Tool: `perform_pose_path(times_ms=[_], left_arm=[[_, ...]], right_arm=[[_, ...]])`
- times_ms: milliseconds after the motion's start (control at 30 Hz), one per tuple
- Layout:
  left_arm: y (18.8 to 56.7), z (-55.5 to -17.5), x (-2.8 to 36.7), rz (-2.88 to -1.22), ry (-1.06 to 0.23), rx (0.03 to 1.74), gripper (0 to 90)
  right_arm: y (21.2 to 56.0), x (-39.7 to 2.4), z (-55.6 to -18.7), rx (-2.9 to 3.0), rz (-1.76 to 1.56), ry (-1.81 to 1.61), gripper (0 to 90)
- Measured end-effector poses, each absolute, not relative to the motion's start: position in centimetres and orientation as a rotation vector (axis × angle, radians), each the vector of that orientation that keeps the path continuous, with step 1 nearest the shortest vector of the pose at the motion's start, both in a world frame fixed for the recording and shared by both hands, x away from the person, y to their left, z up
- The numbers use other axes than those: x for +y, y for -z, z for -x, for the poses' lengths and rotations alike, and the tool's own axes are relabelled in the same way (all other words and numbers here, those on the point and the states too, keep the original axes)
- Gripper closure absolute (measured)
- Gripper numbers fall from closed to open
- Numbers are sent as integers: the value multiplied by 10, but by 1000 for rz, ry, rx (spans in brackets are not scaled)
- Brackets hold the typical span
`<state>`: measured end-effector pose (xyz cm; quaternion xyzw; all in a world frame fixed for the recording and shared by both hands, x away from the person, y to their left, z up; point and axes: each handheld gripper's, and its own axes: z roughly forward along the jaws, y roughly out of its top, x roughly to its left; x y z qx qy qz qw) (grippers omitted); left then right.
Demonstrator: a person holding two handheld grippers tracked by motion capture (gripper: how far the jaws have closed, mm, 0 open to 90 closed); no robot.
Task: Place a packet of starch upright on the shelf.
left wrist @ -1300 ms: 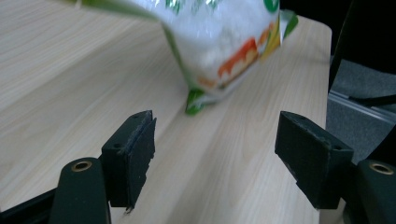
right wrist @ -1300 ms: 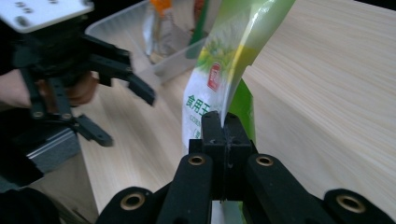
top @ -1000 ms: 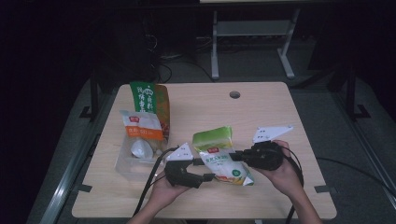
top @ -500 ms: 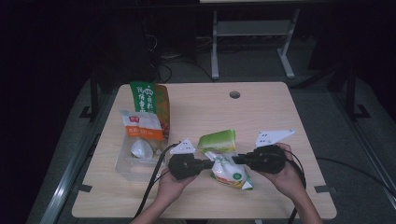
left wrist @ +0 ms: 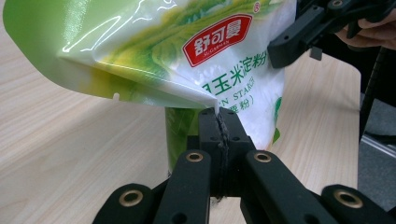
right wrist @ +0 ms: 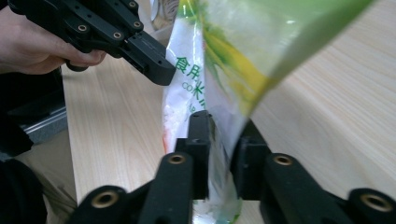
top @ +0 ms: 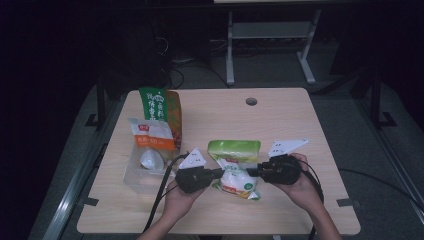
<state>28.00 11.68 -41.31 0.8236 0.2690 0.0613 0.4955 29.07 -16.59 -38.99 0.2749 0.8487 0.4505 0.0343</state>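
High view first: we hold the corn starch pouch [top: 235, 180] near the table's [top: 280, 120] front edge, between the left gripper [top: 220, 173] and the right gripper [top: 252, 172], each at one side of it. Left gripper view has our jaws shut tight on the pouch's thin side seam [left wrist: 215, 103]. Right gripper view shows our right jaws have just been opening: the film [right wrist: 219, 158] hangs in the gap between them, and we judge that they no longer pinch it.

We take this as a handover, left taking, right letting go. Next the right must back straight out without snagging the film.

Room is open to the right and ahead; the green packet [top: 234, 149] lies just behind, and the tall green bag [top: 159, 111] and orange-labelled bag [top: 151, 137] stand well off at the left.
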Motion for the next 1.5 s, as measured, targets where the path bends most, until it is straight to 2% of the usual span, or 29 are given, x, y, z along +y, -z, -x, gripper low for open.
perform_pose_path(times_ms=[167, 267, 300, 367, 500, 600, 900, 1500], left_arm=[[413, -277, 118, -2002, -153, 642, 895], [413, -277, 118, -2006, -156, 640, 892], [413, -276, 119, -2007, -158, 639, 889], [413, -276, 120, -2008, -160, 641, 872], [412, -274, 123, -2020, -165, 639, 845], [412, -271, 127, -2035, -181, 643, 790], [410, -259, 135, -2064, -214, 599, 707], [413, -230, 144, -2082, -209, 553, 629]], right_arm=[[391, -152, -293, 2666, -827, -1329, 647], [393, -148, -295, 2664, -825, -1311, 645], [393, -146, -295, 2661, -826, -1303, 660], [394, -144, -297, 2646, -854, -1281, 751], [393, -145, -297, 2644, -881, -1285, 810], [391, -149, -298, 2634, -909, -1319, 887], [378, -145, -298, 2623, -910, -1353, 898], [334, -133, -308, 2610, -844, -1308, 900]])
